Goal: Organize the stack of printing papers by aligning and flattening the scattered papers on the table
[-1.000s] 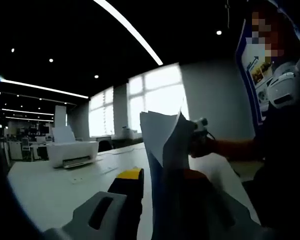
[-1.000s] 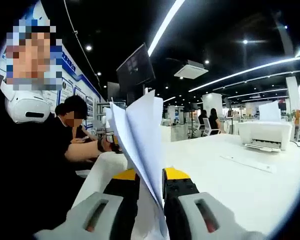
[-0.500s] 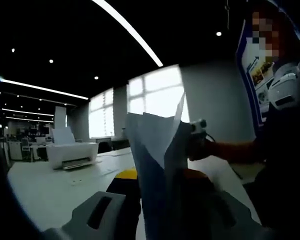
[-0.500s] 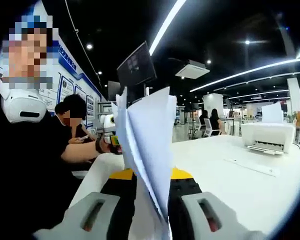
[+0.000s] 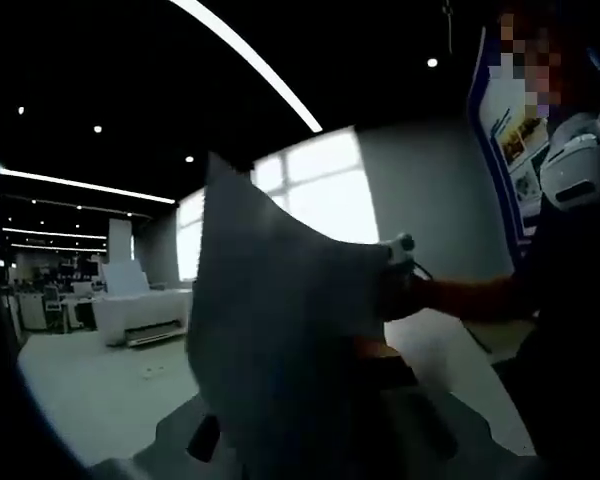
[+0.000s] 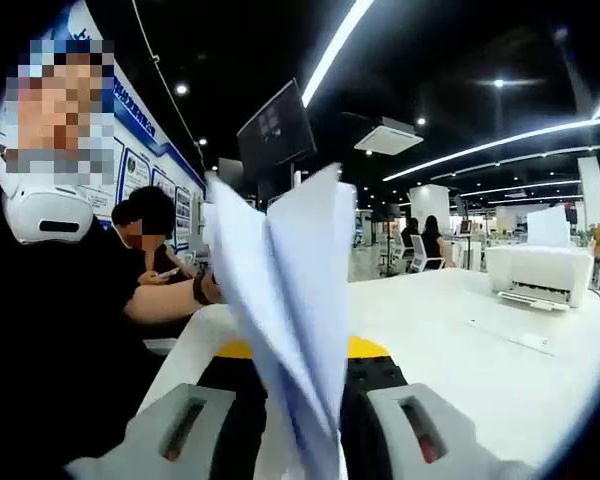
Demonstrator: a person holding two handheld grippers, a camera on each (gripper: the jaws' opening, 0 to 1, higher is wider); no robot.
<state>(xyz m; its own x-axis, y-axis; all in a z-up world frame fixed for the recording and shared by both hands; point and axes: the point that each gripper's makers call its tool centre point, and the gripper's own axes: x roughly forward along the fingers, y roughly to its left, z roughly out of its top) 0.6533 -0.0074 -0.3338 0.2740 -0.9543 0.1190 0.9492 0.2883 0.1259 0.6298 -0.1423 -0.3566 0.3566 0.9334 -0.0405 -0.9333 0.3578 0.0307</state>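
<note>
White printing papers (image 6: 290,300) stand upright, clenched by the right gripper (image 6: 295,420) and left gripper (image 5: 310,420) above the table (image 6: 460,350); a printer (image 6: 540,275) sits near its far edge.

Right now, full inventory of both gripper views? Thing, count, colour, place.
Papers: one stack, white, upright and fanned, clamped between both grippers' jaws.
Table: one, white, under the papers.
Printer: one, white, far end of the table.
Monitor: one, dark, hung from the ceiling.
Poster wall: one, blue and white, behind the seated person.
Windows: bright, back wall.
People: one seated, others standing far off.
Left gripper: grey, shut on papers.
Right gripper: grey and yellow, shut on papers.
</note>
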